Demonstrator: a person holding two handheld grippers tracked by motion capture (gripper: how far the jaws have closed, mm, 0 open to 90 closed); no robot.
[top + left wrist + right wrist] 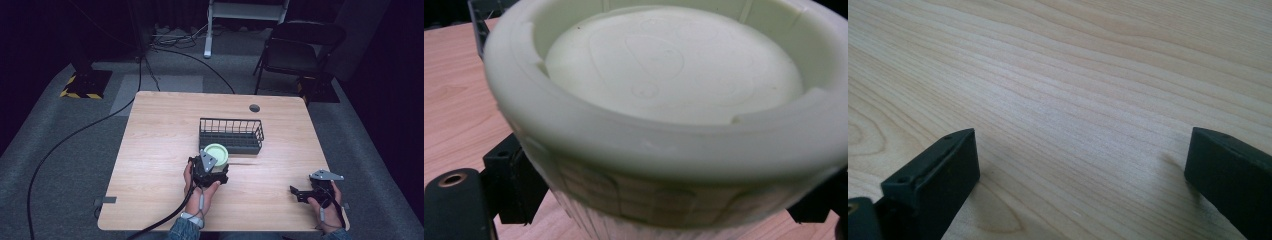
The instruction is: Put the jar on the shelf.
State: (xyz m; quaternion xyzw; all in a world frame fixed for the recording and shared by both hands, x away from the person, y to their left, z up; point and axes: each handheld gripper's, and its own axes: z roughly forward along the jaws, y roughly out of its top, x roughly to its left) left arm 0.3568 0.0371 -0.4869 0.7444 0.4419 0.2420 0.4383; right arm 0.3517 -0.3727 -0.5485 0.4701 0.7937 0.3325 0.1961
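A pale green round cup (217,153) is held bottom side up in my left gripper (212,162), just in front of the black wire basket (231,135). In the left gripper view the cup (674,100) sits between the two black jaws, which press on its ribbed sides. My right gripper (300,192) rests low over the table near the front right corner. Its jaws stand wide apart in the right gripper view (1073,180), with bare wood between them.
The wooden table (160,150) has a round cable hole (254,107) at the back. A black folding chair (295,50) and a white desk leg (208,30) stand beyond the table. Cables run across the grey floor at the left.
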